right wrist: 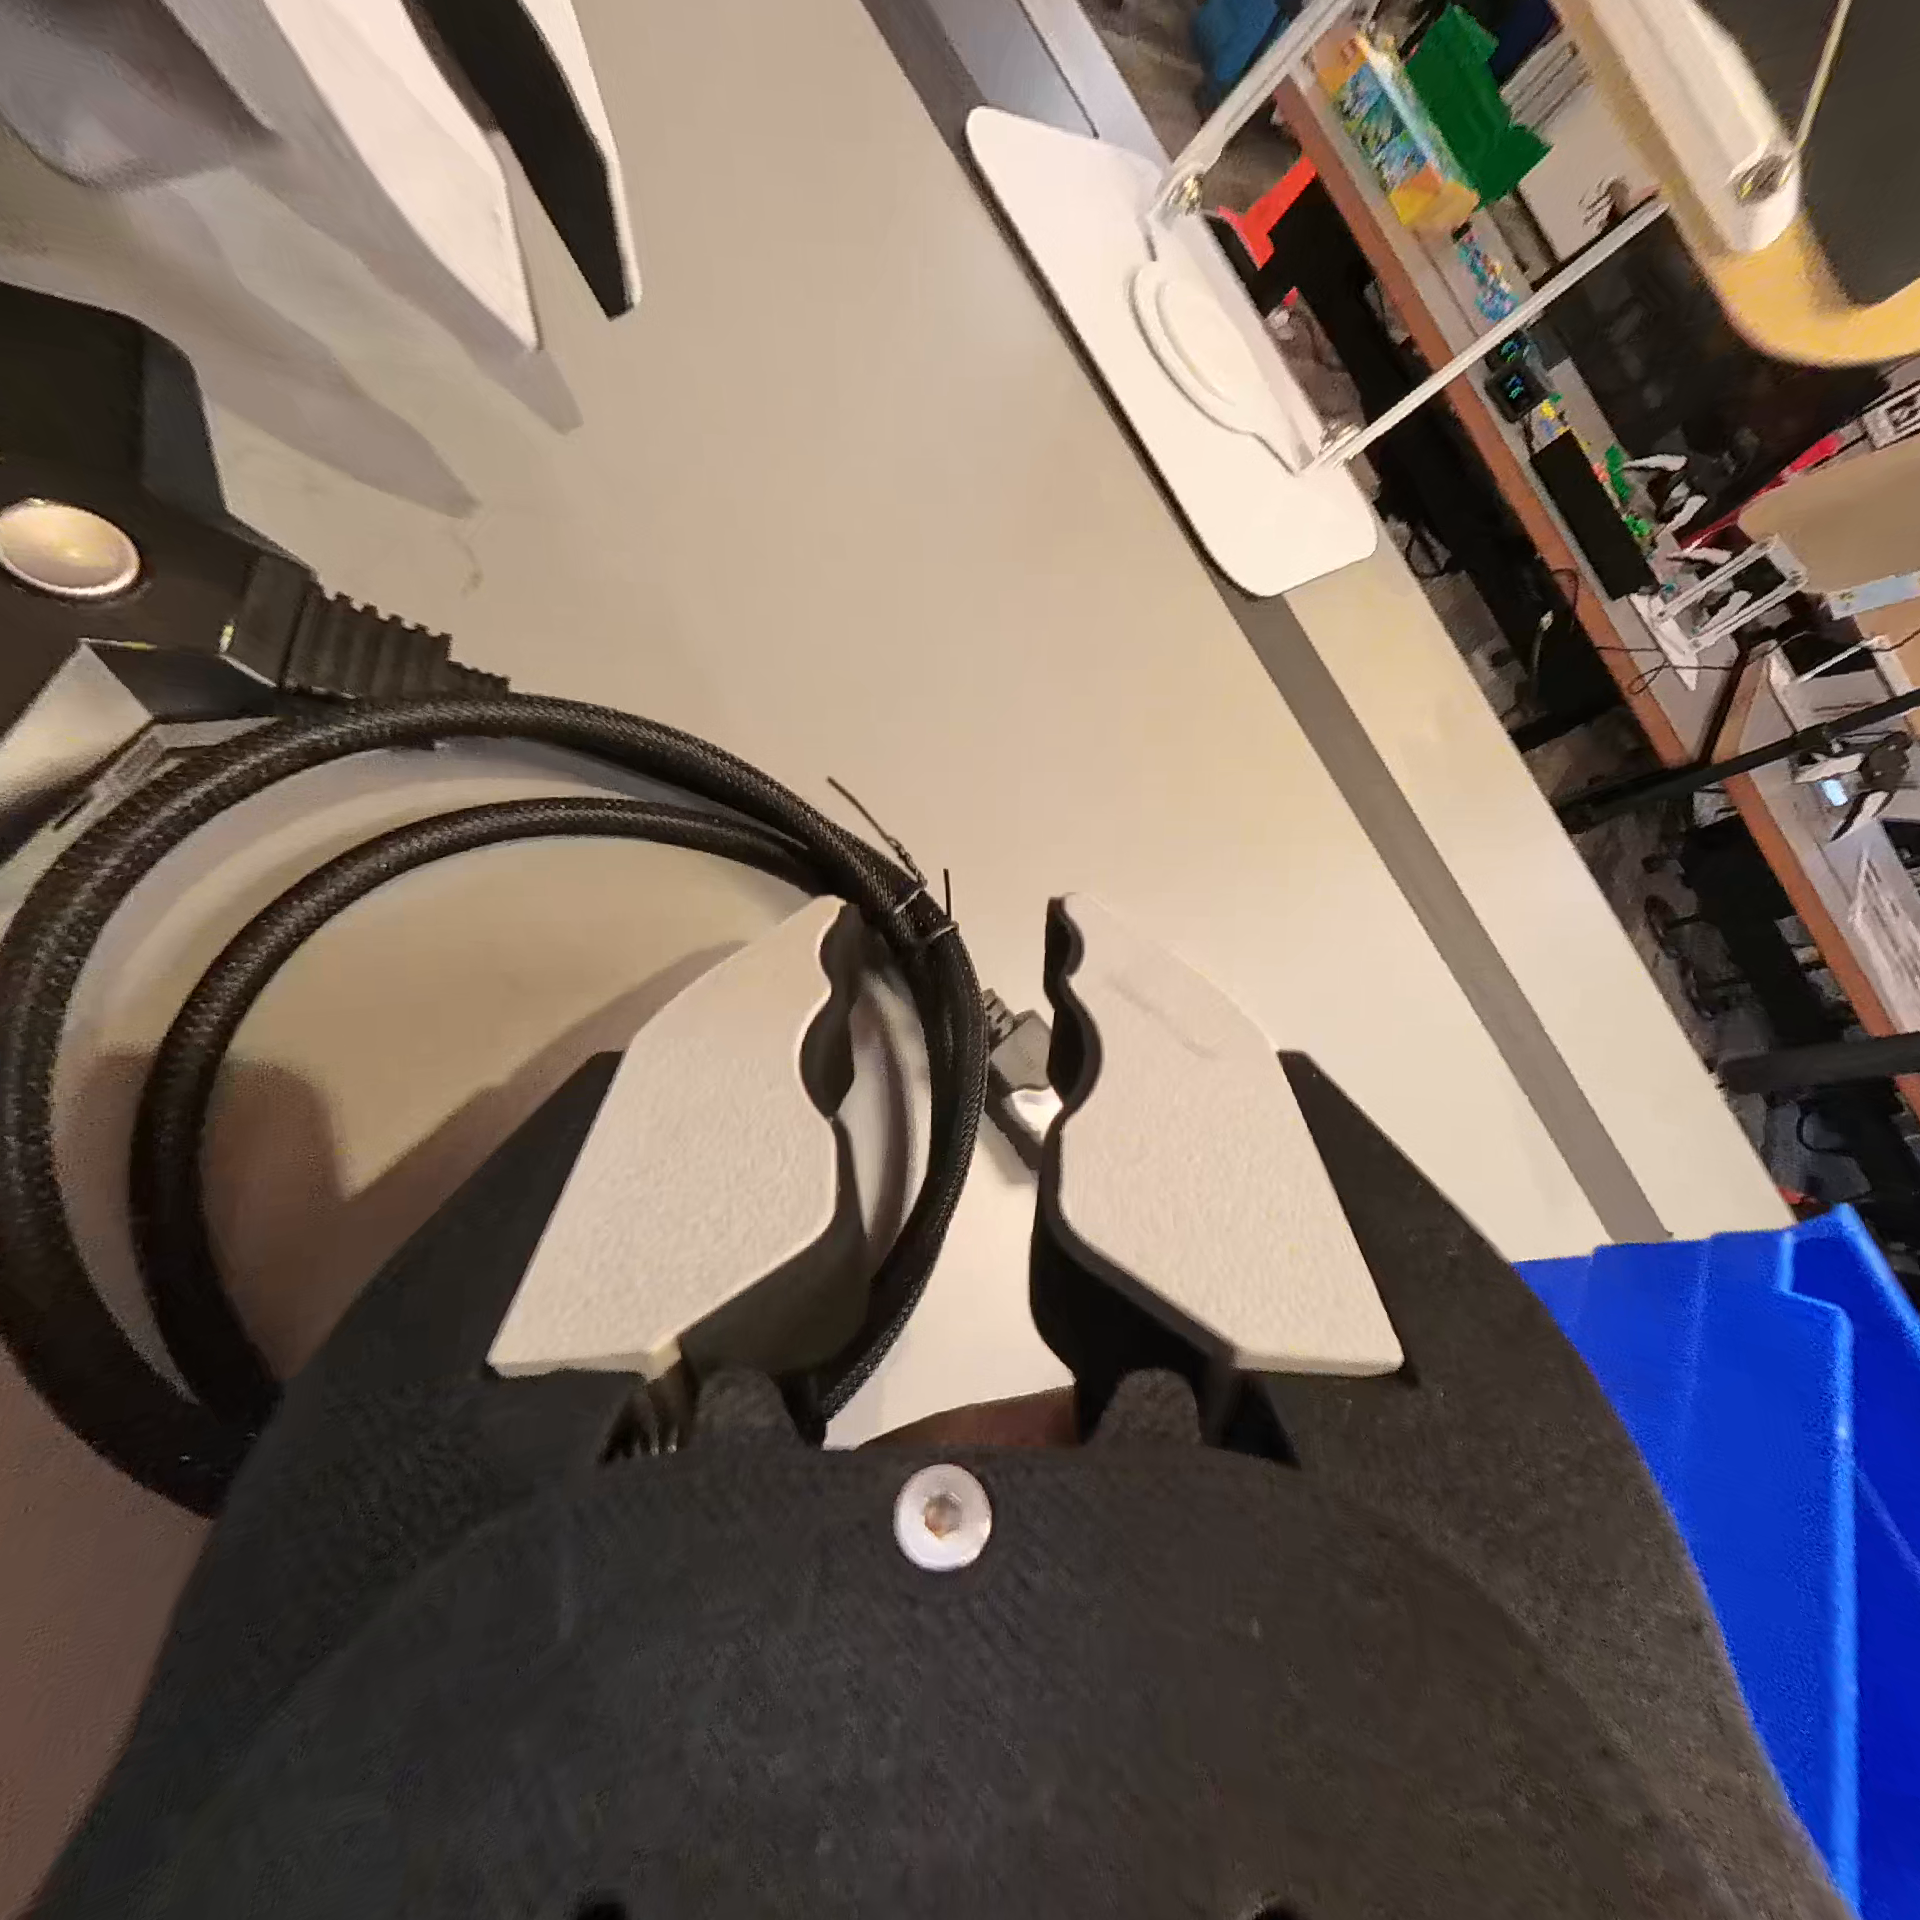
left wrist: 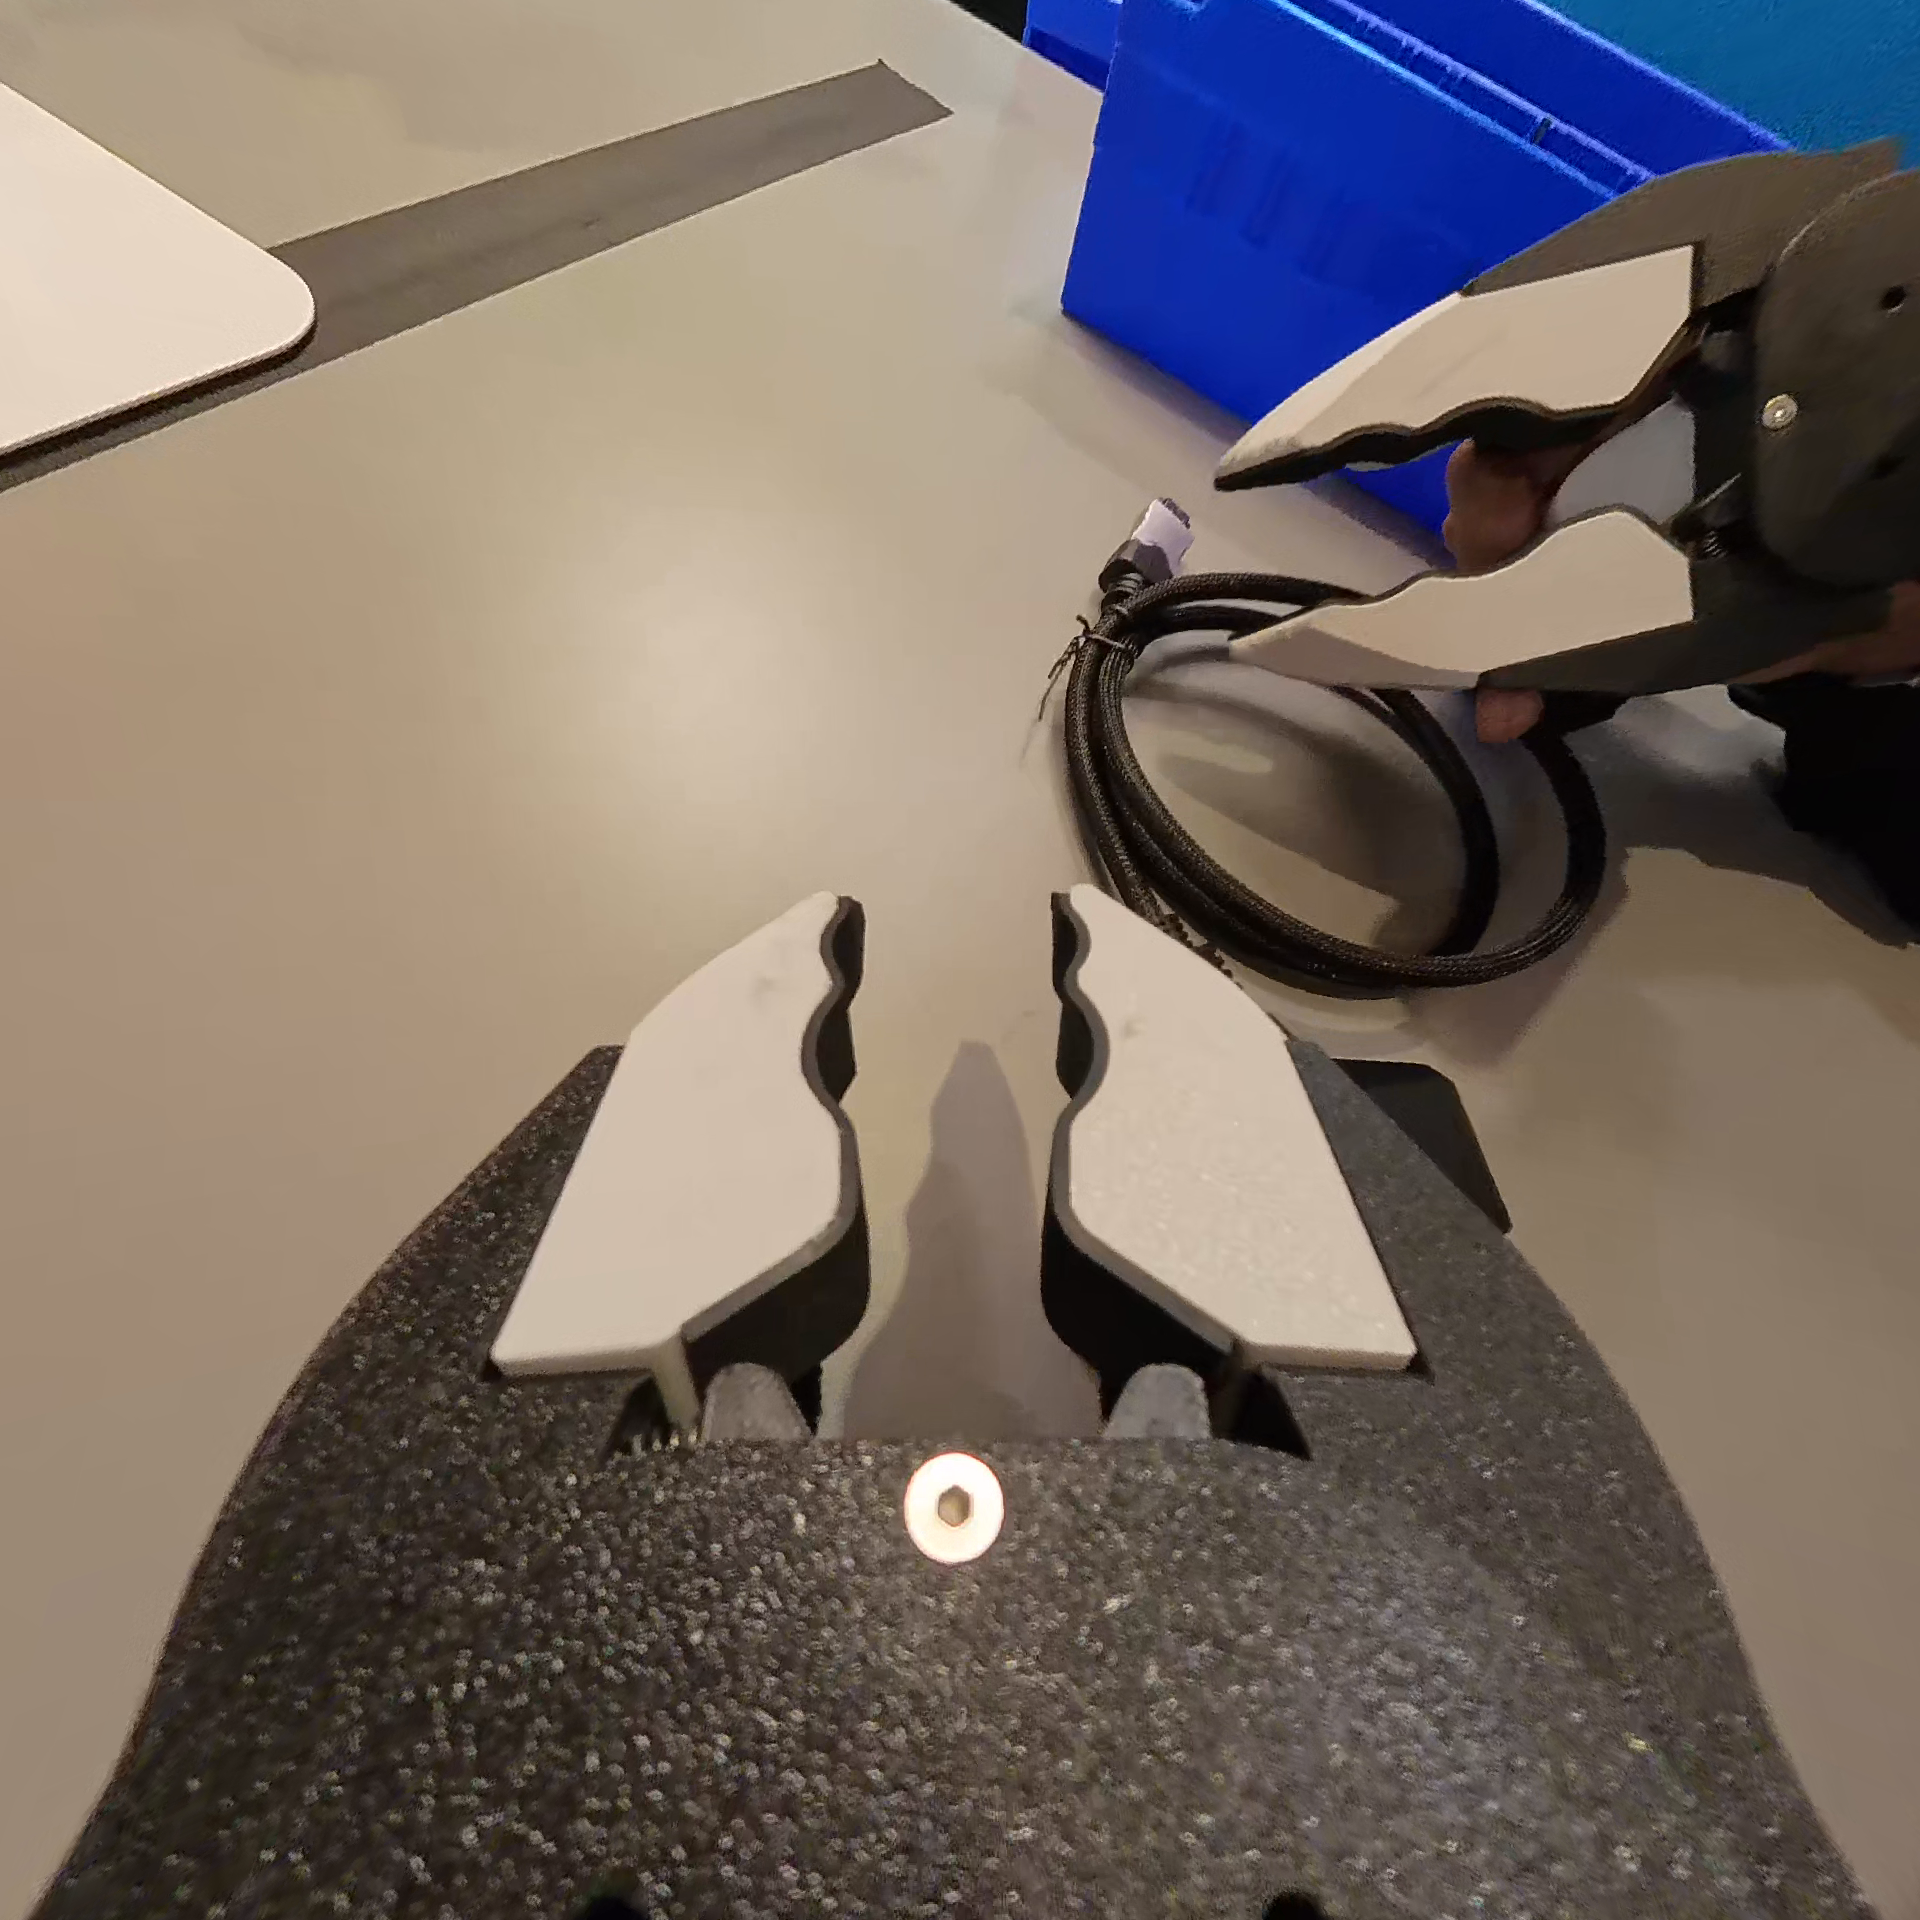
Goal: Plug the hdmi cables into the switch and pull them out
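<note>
Two grippers work over one pale grey table (left wrist: 520,675). At far left in the left wrist view lies one white rounded board (left wrist: 125,301), with one dark strip (left wrist: 582,197) crossing the tabletop just behind it. Moving right, the left gripper (left wrist: 956,925) hovers above bare table with its two fingers spread and nothing between them. Right of it rests one coiled black braided hdmi cable (left wrist: 1174,894), bound by one thin tie (left wrist: 1091,649); one plug (left wrist: 1158,540) of the cable, silver at the tip, points away toward one blue bin (left wrist: 1278,229) standing behind. Farthest right, the right gripper (left wrist: 1236,561) comes in above the coil, held by a hand (left wrist: 1486,509), its two fingers parted and empty.

From the right wrist view, one black box, apparently the switch (right wrist: 73,540), sits at the left edge with one ribbed connector (right wrist: 343,644) in its side. The coil's bound stretch and the plug (right wrist: 1013,1070) lie between the right gripper's parted fingers (right wrist: 717,1132), which do not close on them.
</note>
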